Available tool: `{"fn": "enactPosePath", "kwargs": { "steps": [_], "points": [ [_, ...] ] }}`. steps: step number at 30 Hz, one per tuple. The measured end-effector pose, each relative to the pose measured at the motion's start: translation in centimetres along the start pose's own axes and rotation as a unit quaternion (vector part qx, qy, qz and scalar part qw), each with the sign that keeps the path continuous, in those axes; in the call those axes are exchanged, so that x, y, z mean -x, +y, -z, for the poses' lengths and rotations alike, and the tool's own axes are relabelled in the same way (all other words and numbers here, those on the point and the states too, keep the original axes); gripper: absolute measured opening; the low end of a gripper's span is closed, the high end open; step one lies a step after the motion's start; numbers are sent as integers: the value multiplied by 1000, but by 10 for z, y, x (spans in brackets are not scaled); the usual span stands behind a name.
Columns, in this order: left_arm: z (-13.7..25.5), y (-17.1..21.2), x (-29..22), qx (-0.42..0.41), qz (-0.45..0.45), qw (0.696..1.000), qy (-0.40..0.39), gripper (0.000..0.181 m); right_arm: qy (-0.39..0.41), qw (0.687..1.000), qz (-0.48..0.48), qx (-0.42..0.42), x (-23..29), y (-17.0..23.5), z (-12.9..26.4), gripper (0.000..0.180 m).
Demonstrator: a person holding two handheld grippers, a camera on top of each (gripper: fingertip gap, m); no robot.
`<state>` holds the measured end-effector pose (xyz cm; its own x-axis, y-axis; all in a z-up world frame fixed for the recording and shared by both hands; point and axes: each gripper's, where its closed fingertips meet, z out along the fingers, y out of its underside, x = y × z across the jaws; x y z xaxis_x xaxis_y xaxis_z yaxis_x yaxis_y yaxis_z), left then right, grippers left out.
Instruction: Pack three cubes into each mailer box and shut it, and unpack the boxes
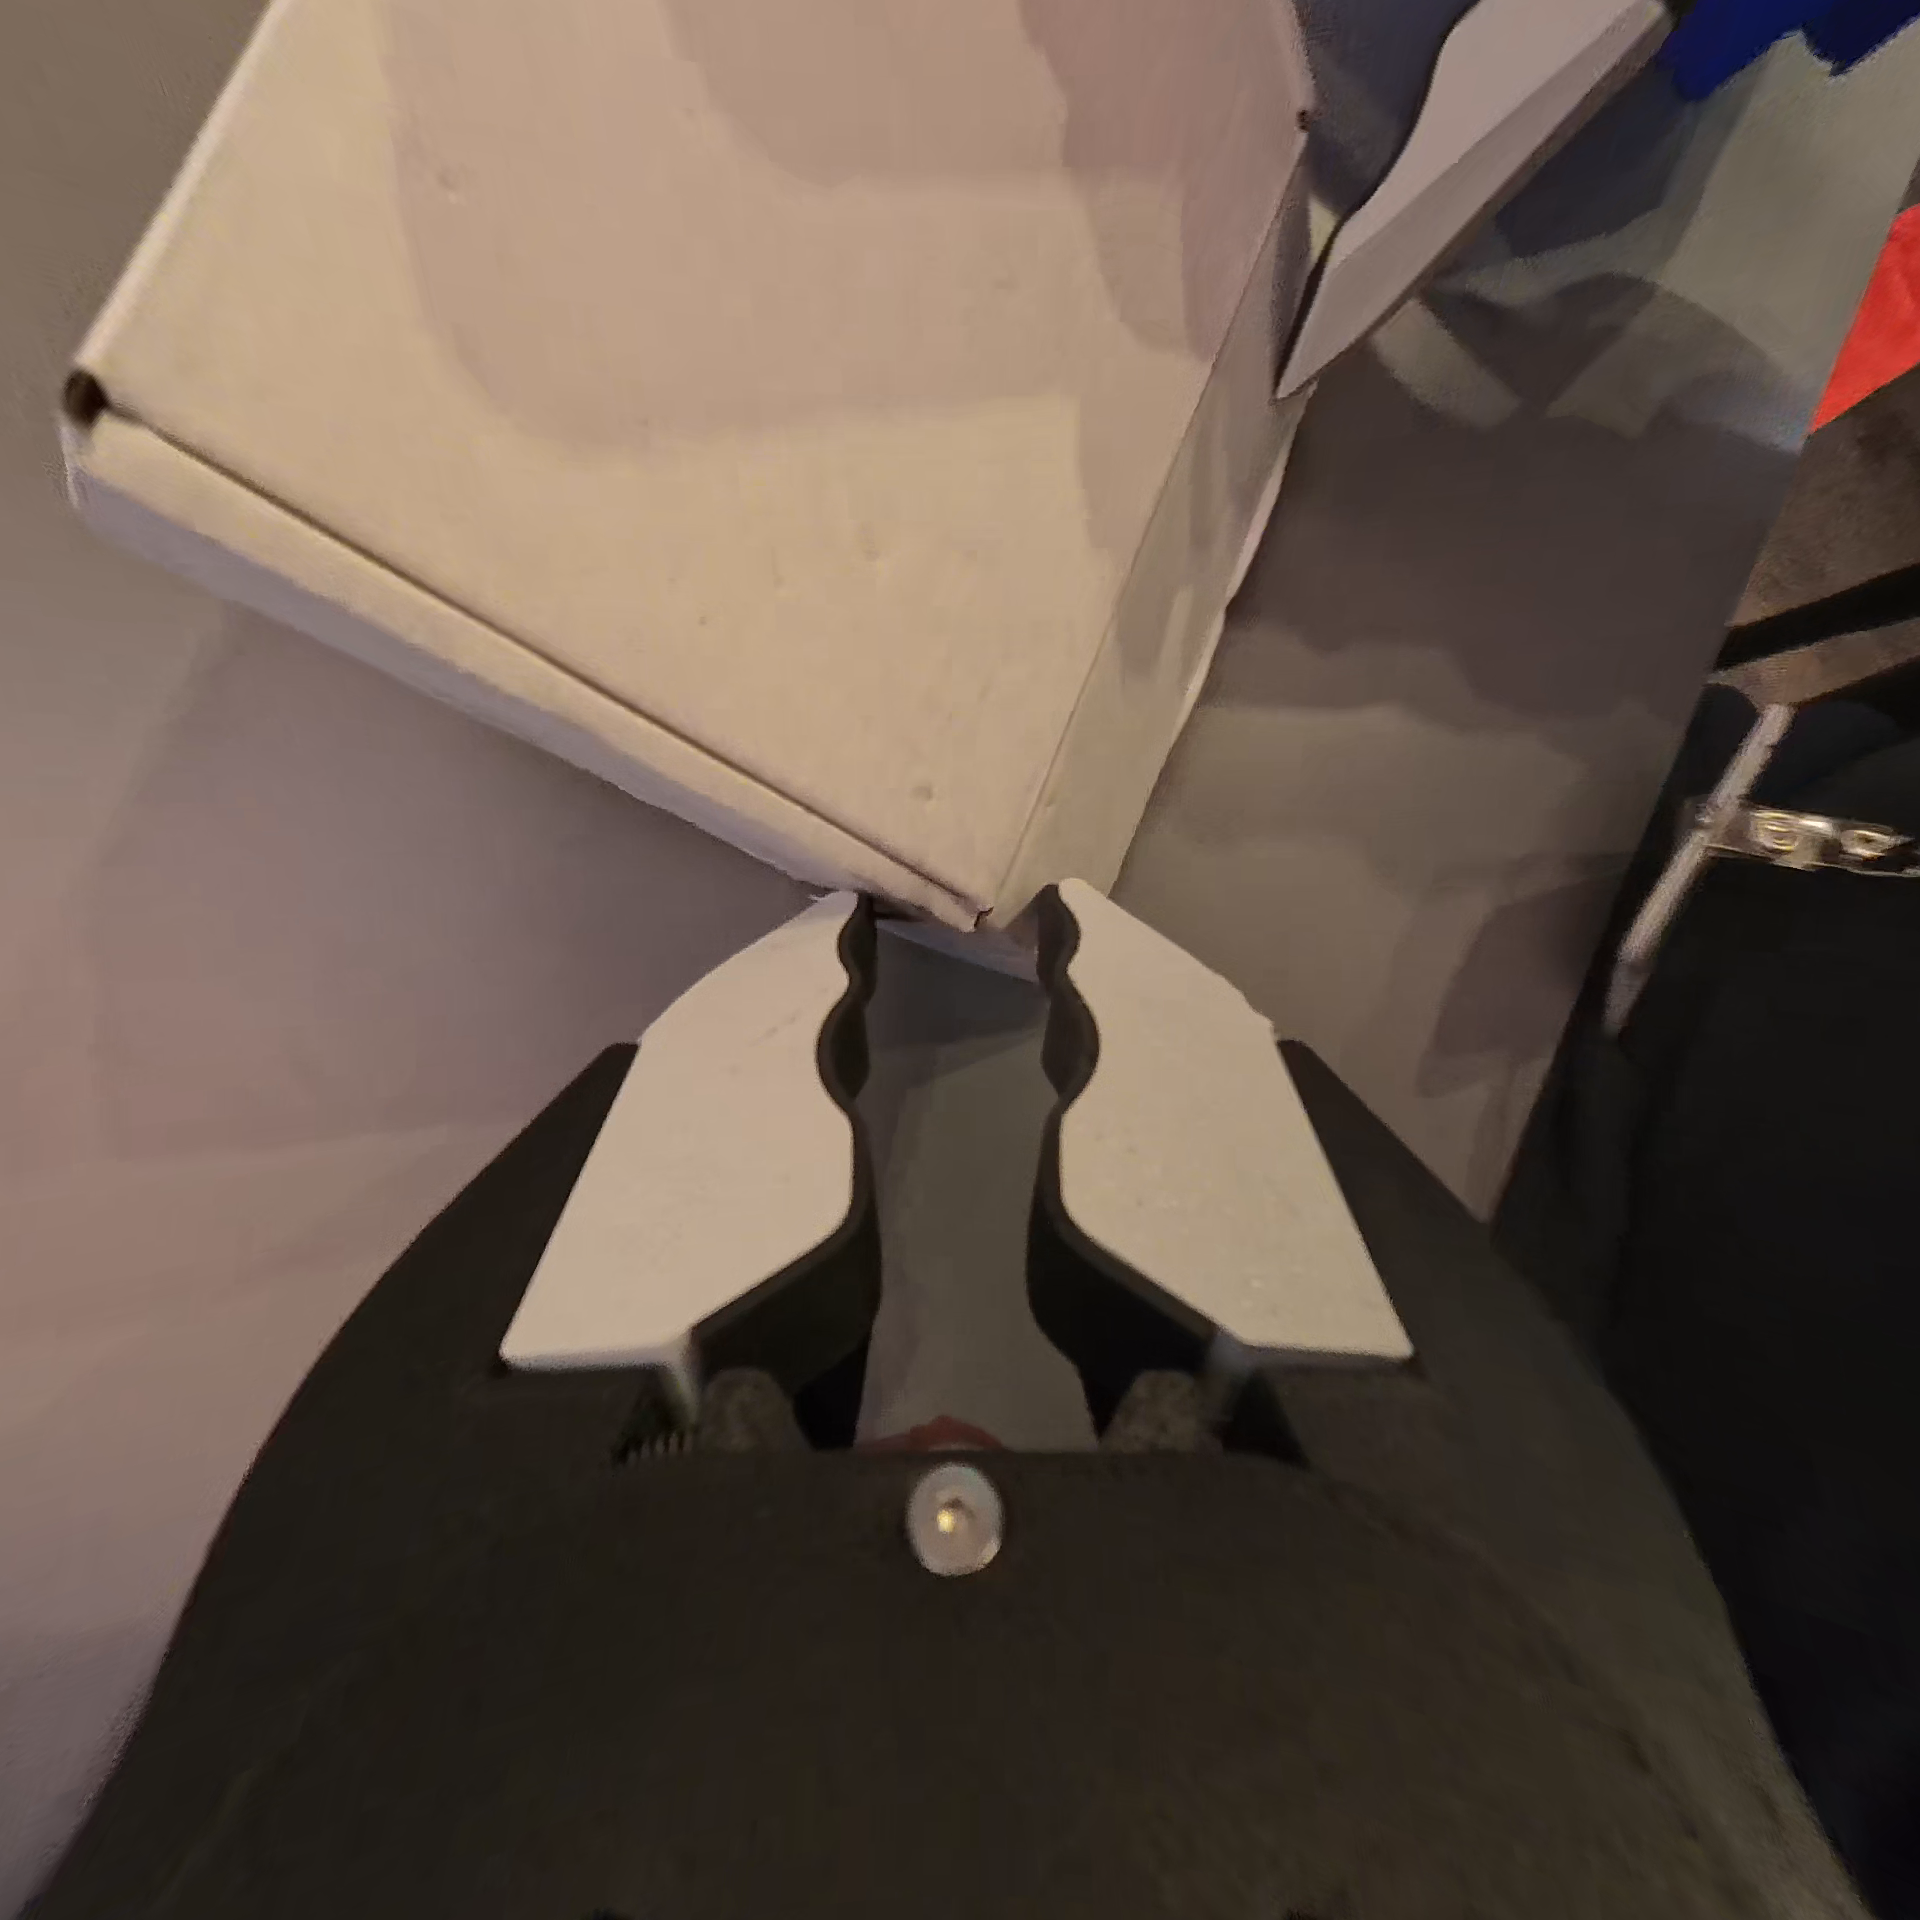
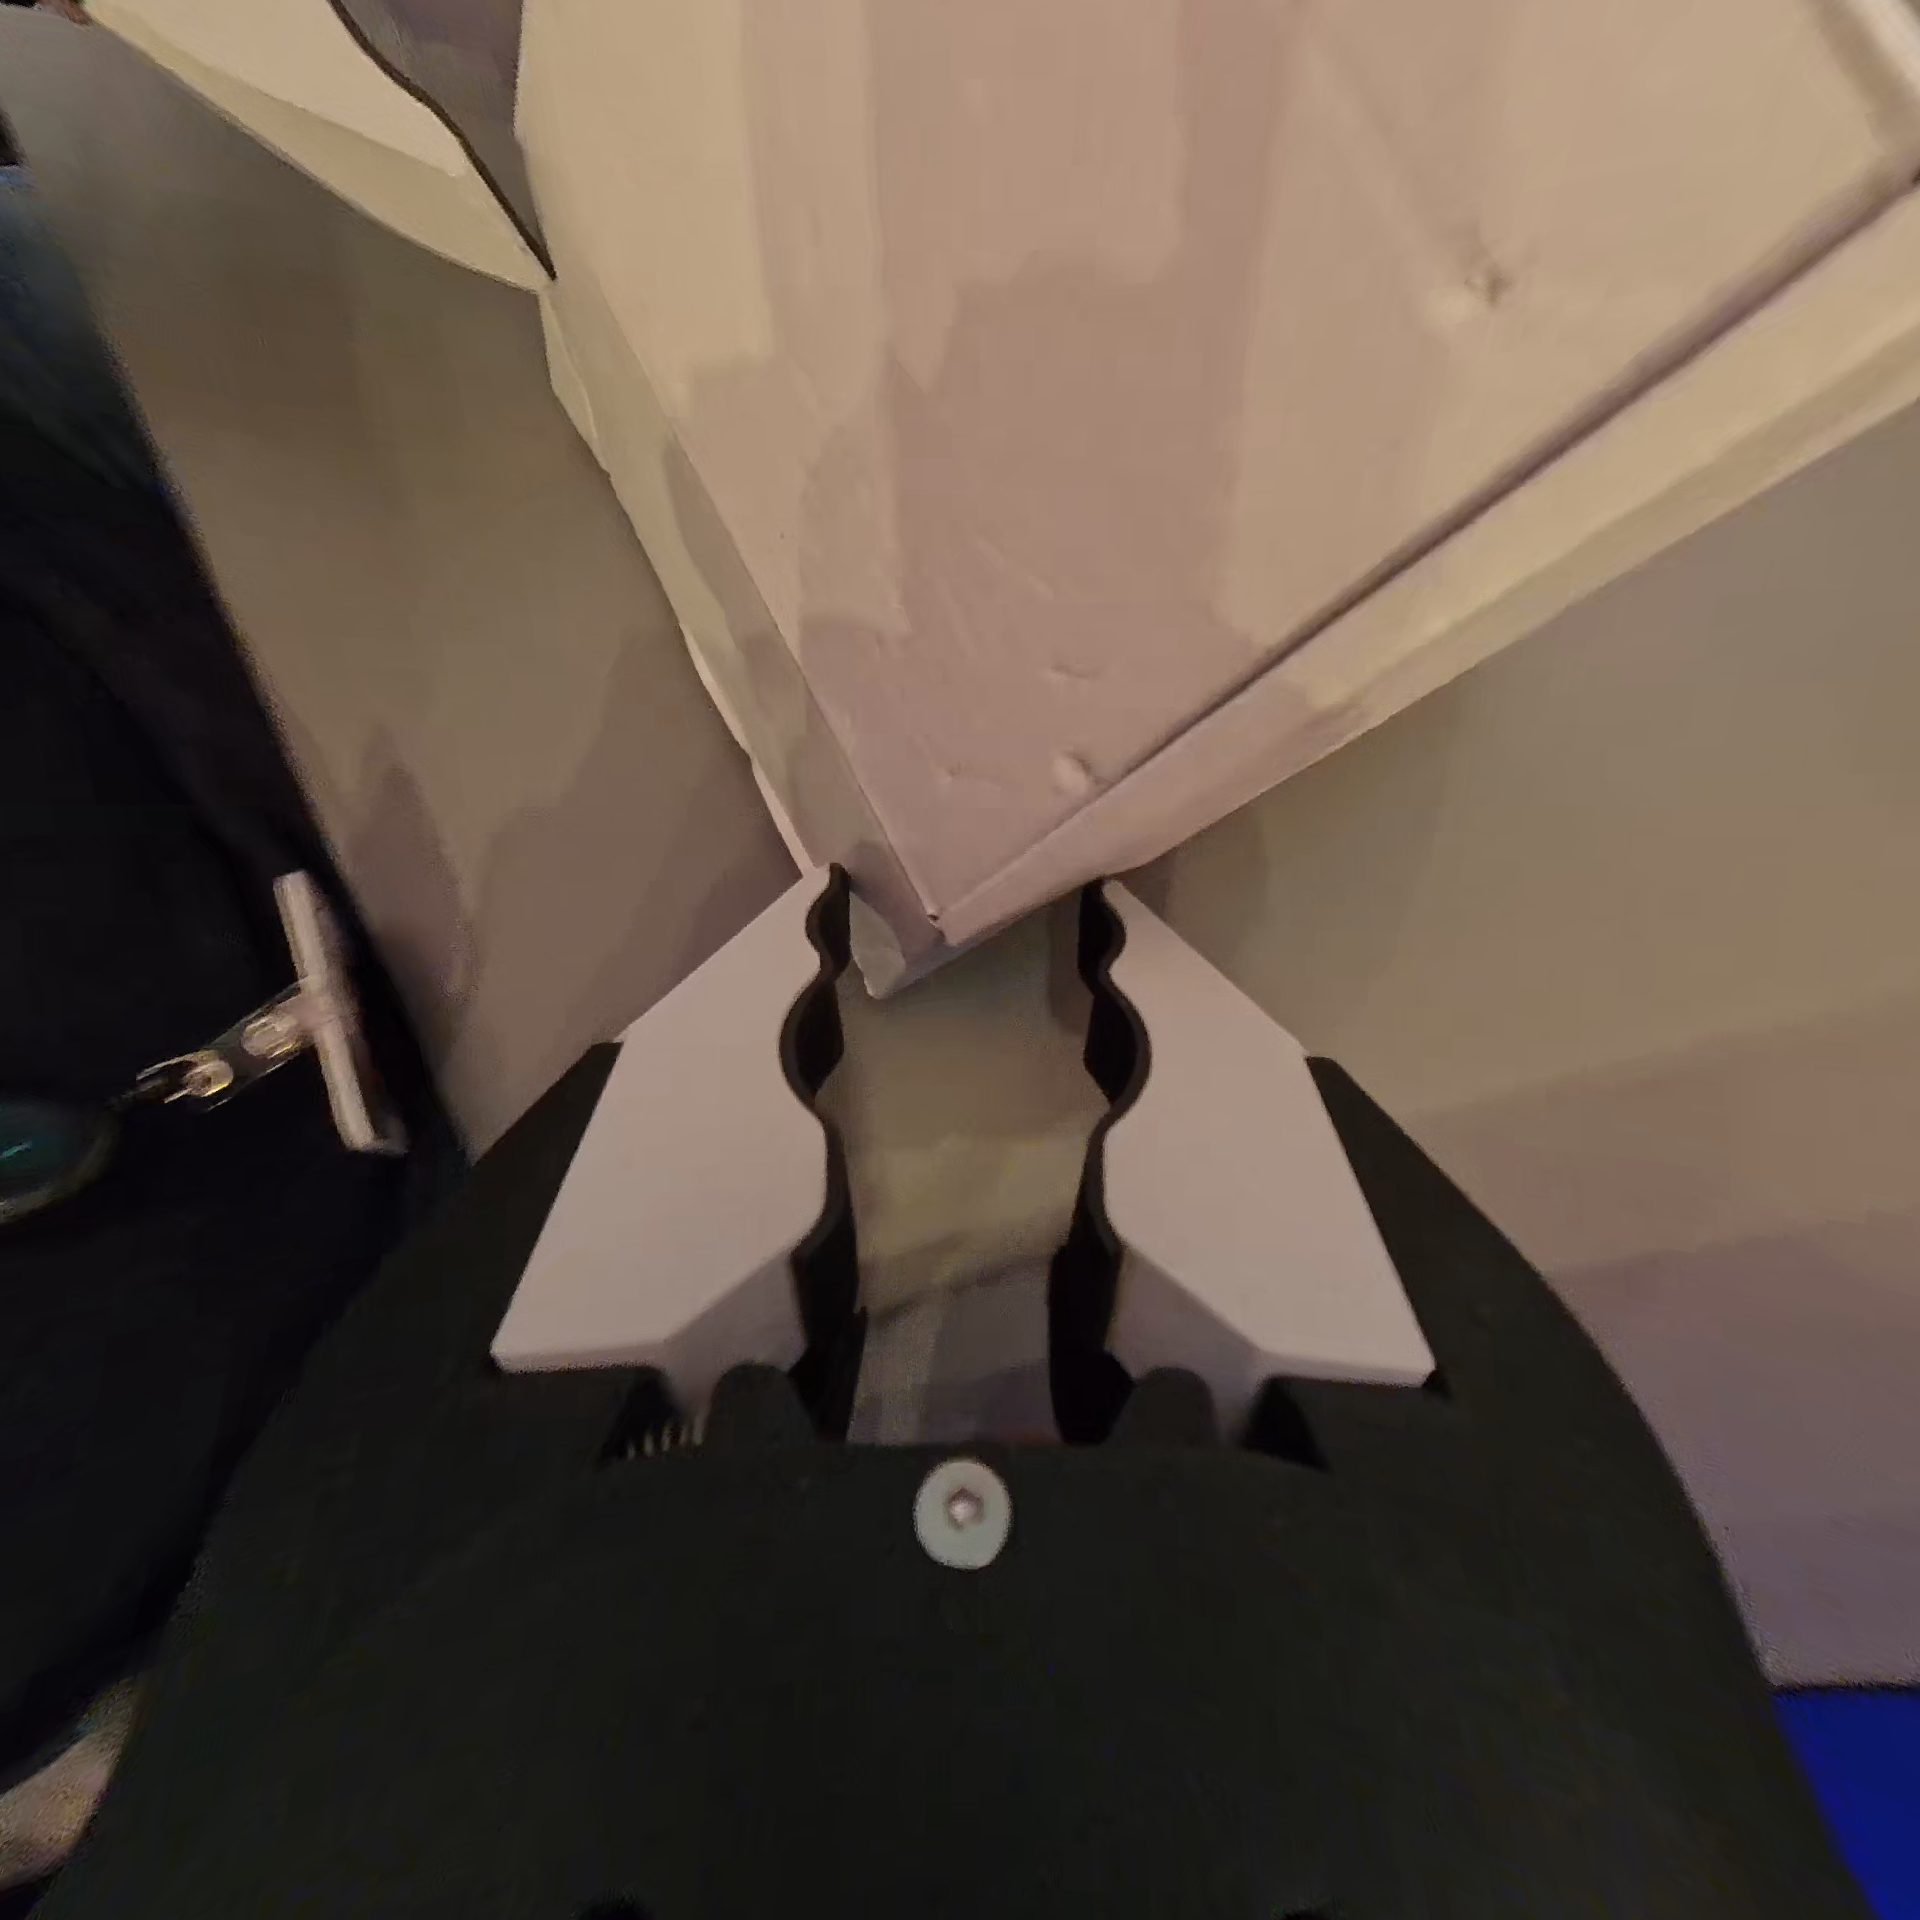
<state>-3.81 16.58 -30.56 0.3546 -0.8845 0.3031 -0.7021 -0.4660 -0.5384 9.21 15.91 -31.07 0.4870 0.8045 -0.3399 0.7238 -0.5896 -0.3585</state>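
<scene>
I have a white box (image 1: 665,436) lying closed on the tabletop (image 1: 312,935), and I bring both grippers to its near corners. The left gripper (image 1: 956,914) has its jaws spread around one corner; the right gripper (image 2: 961,899) likewise straddles the other. Neither pinches yet. I judge this two-corner hold is meant to steady or lift it.

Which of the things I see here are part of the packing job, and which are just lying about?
Part of the job:
white mailer box, lid down
left gripper at its corner
right gripper at another corner

Just there:
grey table
metal clip
blue and red items, blurred
</scene>
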Motion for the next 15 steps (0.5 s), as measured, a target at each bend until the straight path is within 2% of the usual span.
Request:
{"fn": "enactPosePath", "kwargs": {
  "steps": [3,5,9,15],
  "points": [
    [2,11,-30,34,30,995,86,35,-46,998,-17,31,23,13,11,42],
    [2,14,-43,38,35,992,113,38,-63,997,-31,39,28,19,12,43],
    [-2,21,-46,26,10,997,70,56,-85,995,-40,35,32,25,5,38],
    [-9,26,-43,5,-30,999,20,59,-82,996,-33,21,27,21,5,42]
  ]
}}
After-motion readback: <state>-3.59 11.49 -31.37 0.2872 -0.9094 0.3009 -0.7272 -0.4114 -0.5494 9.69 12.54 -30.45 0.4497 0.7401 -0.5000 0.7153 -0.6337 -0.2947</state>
